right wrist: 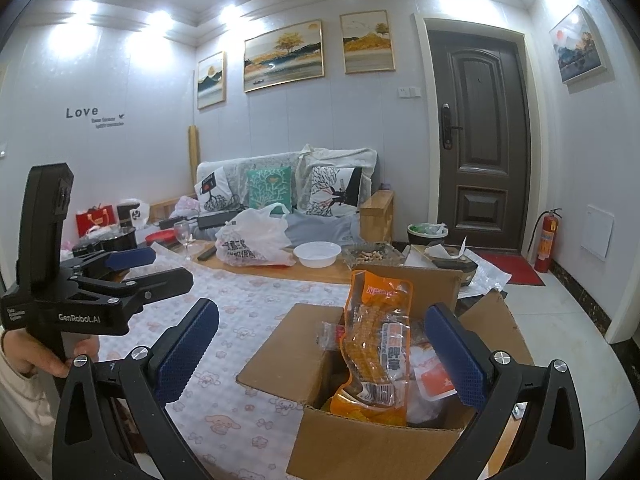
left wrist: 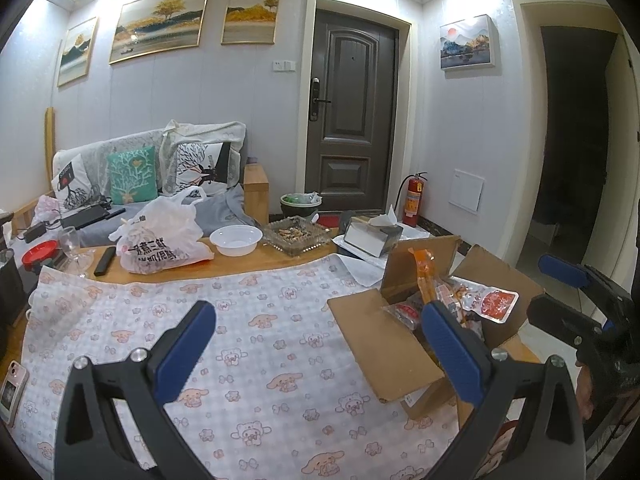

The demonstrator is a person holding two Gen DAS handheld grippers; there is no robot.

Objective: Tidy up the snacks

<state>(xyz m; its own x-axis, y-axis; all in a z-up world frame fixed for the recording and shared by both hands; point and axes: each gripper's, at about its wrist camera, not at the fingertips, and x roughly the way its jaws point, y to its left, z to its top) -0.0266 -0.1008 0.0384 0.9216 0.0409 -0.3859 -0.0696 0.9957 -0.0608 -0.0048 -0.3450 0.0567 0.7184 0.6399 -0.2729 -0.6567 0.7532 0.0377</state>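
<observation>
An open cardboard box [left wrist: 384, 344] [right wrist: 360, 448] sits on the right side of the table and holds several snack packets. An orange packet [right wrist: 376, 344] [left wrist: 426, 276] stands upright in it, and a red and white packet [left wrist: 496, 302] lies beside it. In the right wrist view my right gripper [right wrist: 320, 348] hovers over the box, open, with the orange packet in the wide gap and touching neither finger. My left gripper [left wrist: 320, 340] is open over the patterned tablecloth [left wrist: 260, 312], left of the box, holding nothing. Each gripper shows in the other's view: left [right wrist: 140, 270], right [left wrist: 548, 288].
Along the table's far edge are a white plastic bag [left wrist: 164, 236], a white bowl [left wrist: 236, 240], a glass dish [left wrist: 298, 236], a tissue box [left wrist: 372, 236], a wine glass [left wrist: 72, 248] and a remote [left wrist: 105, 261]. A phone [left wrist: 12, 392] lies at the near left. A sofa stands behind.
</observation>
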